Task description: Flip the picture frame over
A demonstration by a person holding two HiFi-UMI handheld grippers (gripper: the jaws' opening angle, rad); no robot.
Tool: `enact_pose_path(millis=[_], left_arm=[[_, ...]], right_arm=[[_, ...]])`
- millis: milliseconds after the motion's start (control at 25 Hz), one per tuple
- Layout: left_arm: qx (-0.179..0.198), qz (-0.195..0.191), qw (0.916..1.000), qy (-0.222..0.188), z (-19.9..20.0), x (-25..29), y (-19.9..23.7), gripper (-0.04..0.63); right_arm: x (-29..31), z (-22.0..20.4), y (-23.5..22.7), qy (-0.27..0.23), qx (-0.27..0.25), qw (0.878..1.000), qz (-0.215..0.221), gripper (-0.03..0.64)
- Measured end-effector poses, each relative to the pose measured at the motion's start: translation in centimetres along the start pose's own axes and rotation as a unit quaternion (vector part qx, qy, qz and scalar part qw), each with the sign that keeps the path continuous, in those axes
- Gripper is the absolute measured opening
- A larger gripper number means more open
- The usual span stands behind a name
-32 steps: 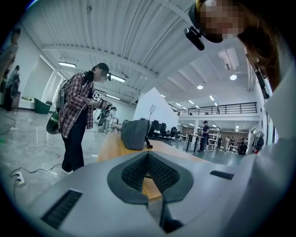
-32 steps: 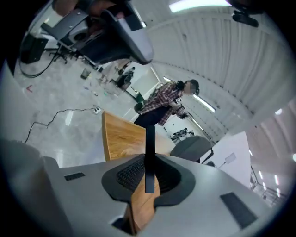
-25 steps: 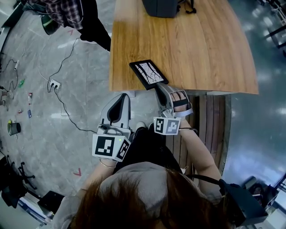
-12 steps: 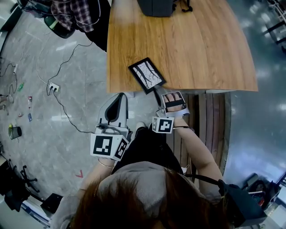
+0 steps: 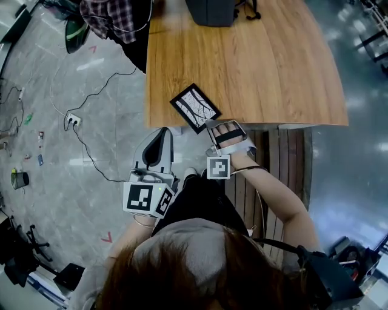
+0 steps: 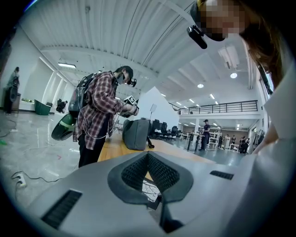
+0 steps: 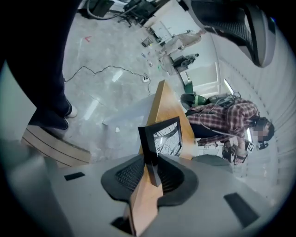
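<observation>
At one table (image 5: 273,60) edge, one picture frame (image 5: 194,108), clamped by right gripper (image 5: 210,125)

No words, numbers or brand names can be read on anything

Table (image 5: 273,72) lies open between picture frame (image 5: 195,108) and bag (image 5: 212,11).
</observation>
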State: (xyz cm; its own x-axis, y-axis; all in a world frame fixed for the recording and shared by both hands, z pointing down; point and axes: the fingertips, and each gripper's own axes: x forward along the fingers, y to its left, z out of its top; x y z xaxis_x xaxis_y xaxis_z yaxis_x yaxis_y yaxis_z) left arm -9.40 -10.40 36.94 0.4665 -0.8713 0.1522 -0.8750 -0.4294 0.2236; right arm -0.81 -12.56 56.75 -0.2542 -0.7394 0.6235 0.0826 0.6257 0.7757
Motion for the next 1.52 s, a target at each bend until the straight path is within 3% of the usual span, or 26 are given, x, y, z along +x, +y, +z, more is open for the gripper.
enact_pose_path(millis=[200, 360, 480, 600, 880, 1520], left_arm=[[-0.003, -0.002, 1.0000, -0.002, 0.1, 0.0, -0.2, 0.006], [-0.006, -0.003, 1.0000, 0.000, -0.1, -0.1, -0.4, 0.006], [-0.007, -0.003, 1.0000, -0.002, -0.1, -0.4, -0.4, 0.006], [-0.001, -0.003, 1.0000, -0.003, 0.1, -0.5, -0.3, 0.006], [-0.001, 0.018, 0.9994, -0.028, 1.8, -1.4, 1.1, 0.006], [0.003, 0.037, 0.9988, -0.033, 1.9, -2.1, 1.9, 0.006]], right_arm=[[0.4, -1.8, -0.4, 0.118, -0.002, 0.991, 0.060, 0.081], [0.7, -1.5, -0.8, 0.150, 0.080, 0.981, 0.098, 0.081], [1.0, -1.1, -1.2, 0.175, 0.168, 0.964, 0.106, 0.081], [1.0, -0.4, -1.7, 0.179, 0.226, 0.950, 0.119, 0.081], [1.1, -0.6, -1.9, 0.191, 0.269, 0.936, 0.120, 0.081], [0.9, -1.3, -2.1, 0.148, 0.296, 0.941, 0.070, 0.081]])
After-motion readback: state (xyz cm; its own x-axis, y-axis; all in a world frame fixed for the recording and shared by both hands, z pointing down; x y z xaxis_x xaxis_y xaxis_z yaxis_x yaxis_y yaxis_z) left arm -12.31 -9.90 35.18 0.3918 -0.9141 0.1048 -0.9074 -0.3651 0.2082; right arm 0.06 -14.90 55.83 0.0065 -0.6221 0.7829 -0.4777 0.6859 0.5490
